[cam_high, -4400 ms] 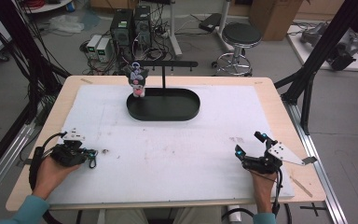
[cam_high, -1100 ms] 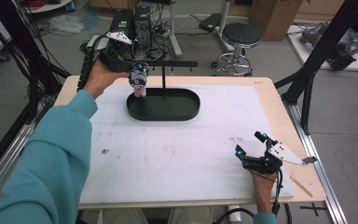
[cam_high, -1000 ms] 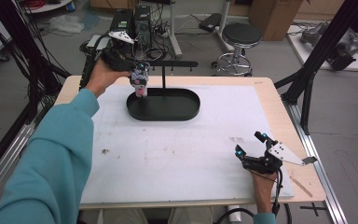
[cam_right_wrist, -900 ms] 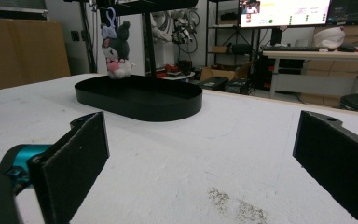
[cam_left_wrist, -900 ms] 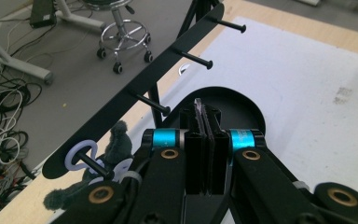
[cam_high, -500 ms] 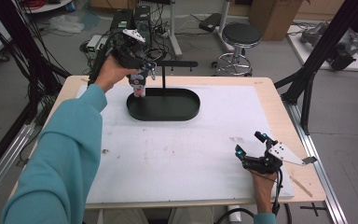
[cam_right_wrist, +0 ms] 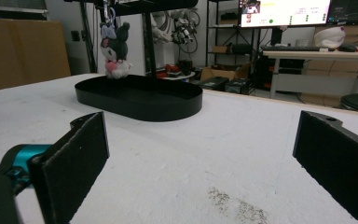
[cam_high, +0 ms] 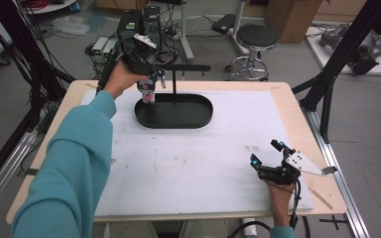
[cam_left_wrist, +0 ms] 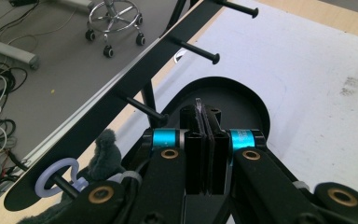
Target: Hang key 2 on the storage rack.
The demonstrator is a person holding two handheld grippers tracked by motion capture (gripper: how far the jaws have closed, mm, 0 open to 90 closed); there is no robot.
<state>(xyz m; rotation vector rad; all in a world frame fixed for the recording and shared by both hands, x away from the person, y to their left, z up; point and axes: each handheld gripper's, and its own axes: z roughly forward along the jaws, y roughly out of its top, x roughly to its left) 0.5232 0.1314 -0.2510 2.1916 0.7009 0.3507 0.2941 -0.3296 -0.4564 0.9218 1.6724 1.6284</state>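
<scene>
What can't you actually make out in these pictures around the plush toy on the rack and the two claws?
- Plush toy: in the left gripper view the left claw hides all but a grey tuft and the ring.
- Plush toy's hanging loop: in the right gripper view the top edge cuts it off at the rack.
- Left claw's tips, high view: too small; the hand covers them.

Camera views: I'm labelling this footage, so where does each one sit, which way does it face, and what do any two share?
High view: above the person's side, looking forward and down on the white table; teal sleeve, both hands, left gripper, right gripper.
Left gripper view: on that gripper, looking along shut jaws at the black rack and its pegs.
Right gripper view: low, level over the table, between open jaws.
Shared: plush toy hanging above the black tray.
</scene>
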